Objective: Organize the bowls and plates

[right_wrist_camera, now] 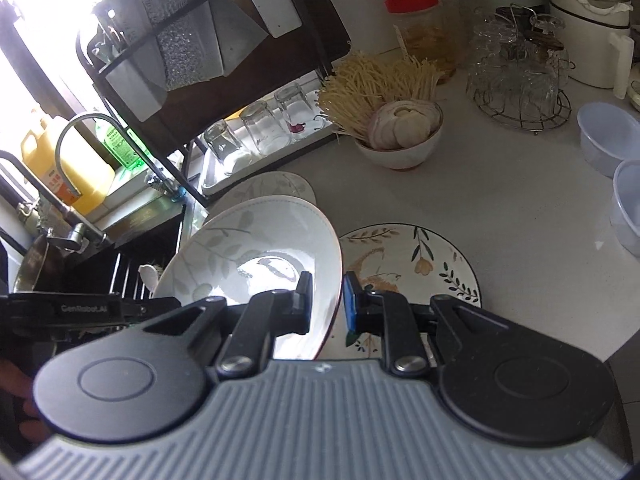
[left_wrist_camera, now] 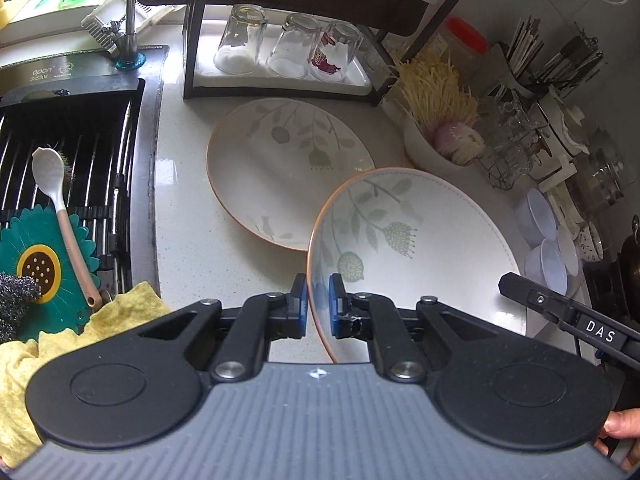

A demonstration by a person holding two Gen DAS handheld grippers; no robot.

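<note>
Left wrist view is showing the left gripper (left_wrist_camera: 318, 306) at the lower centre of the frame, its blue pads closing on the near rim of the held plate (left_wrist_camera: 412, 240), which is tilting up and spreading toward the right of the frame. Right wrist view is showing the right gripper (right_wrist_camera: 328, 304) straddling the opposite rim of that same plate (right_wrist_camera: 256, 256); a narrow gap is showing at its right pad, so I cannot tell whether it is pinching or only bracketing the edge. By my judgement the plate is glazed ceramic: stiff, fairly heavy for a rim pinch, slippery under the pads and liable to chip, so taking it deep on the rim from two opposite sides is looking like the safest hold. Just beyond it, in the middle of the left view, a second leaf-patterned plate (left_wrist_camera: 288, 168) is lying flat on the desk (left_wrist_camera: 192, 240), its near edge hidden behind the held one. At the right centre of the right view a flower-painted plate (right_wrist_camera: 420, 264) is resting flat just beside the gripper, with a bowl of noodles (right_wrist_camera: 400, 148) farther up.
</note>
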